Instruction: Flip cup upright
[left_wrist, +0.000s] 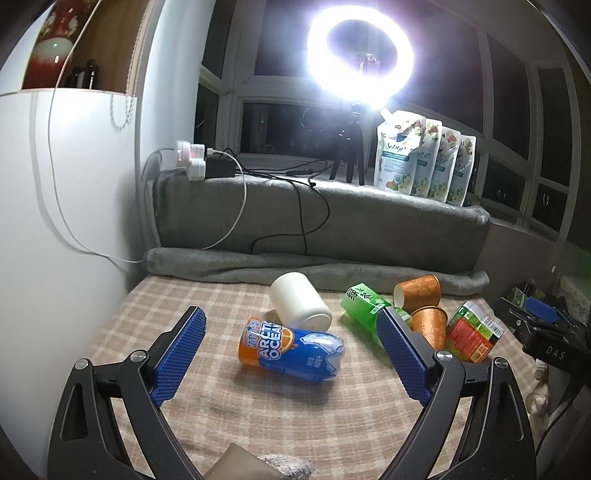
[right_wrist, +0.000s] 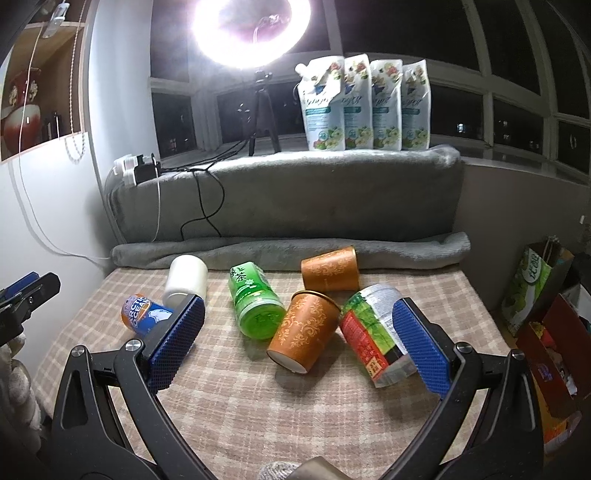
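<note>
A checked cloth (right_wrist: 258, 398) covers the table, six cups lying on it; left to right: blue cup (left_wrist: 291, 345), white cup (left_wrist: 299, 301), green cup (right_wrist: 255, 301), two orange cups, red-green cup (right_wrist: 376, 336). Your left gripper (left_wrist: 291, 354) and right gripper (right_wrist: 299, 343) both gape, empty. The orange cup (right_wrist: 304, 330) at 12 o'clock touches neighbours; you may knock them rolling. The red-green cup's right side hides behind your finger.

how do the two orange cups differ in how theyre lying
The near orange cup lies with its base toward the right wrist camera and its gold rim pointing away; the far orange cup lies crosswise, rim to the right. The near one leans against the green cup; the far one lies by the grey blanket roll. Both lie tipped over and share the same pattern.
</note>
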